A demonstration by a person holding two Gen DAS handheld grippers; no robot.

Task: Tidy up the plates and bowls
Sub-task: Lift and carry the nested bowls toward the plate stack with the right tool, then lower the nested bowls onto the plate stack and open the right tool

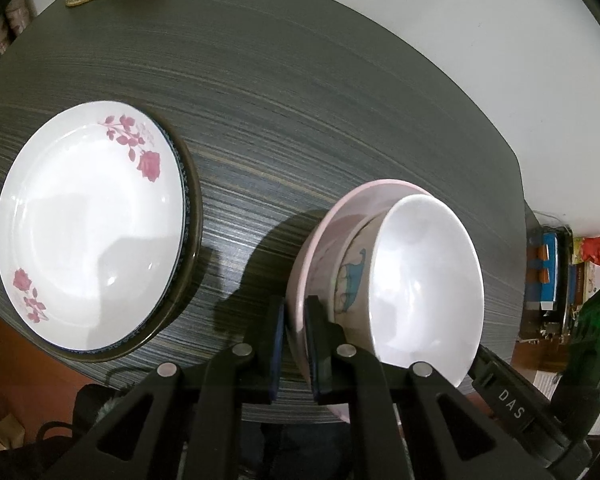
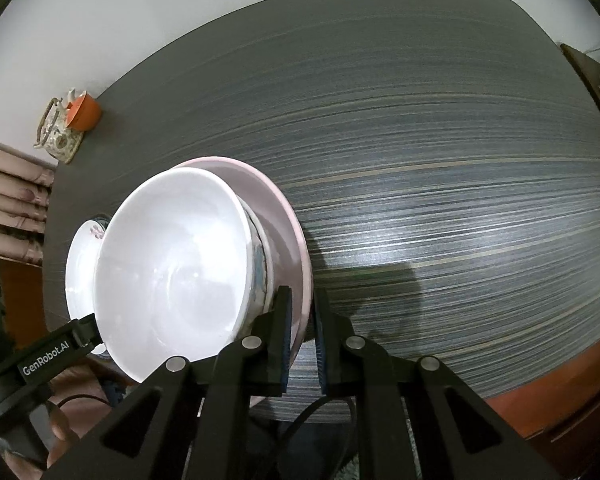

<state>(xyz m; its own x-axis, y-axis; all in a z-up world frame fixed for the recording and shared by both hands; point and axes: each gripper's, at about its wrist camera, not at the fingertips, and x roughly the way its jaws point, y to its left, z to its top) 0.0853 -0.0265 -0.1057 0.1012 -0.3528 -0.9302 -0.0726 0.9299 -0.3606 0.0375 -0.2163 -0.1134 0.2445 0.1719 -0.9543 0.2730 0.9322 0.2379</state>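
Left gripper [image 1: 296,344] low centre of its view; jaws nearly closed, pinching the rim of the pink plate [image 1: 320,236]; white bowl [image 1: 428,284] sits nested in a patterned bowl [image 1: 354,276] on that plate, right of centre; the stack tilts, lifted off the dark striped counter [image 1: 300,100], its shadow thrown below and to the left.
Rose plate [image 1: 88,228] lies flat at left of frame atop a dark-rimmed plate [image 1: 190,216], near the counter's edge.
Right gripper [image 2: 302,332] low centre of its view; jaws narrowly parted, clamped on the pink plate's opposite rim; white bowl just left of the jaws.
Orange cup [image 2: 85,111] and floral teapot [image 2: 58,132] upper left, well apart from the stack.
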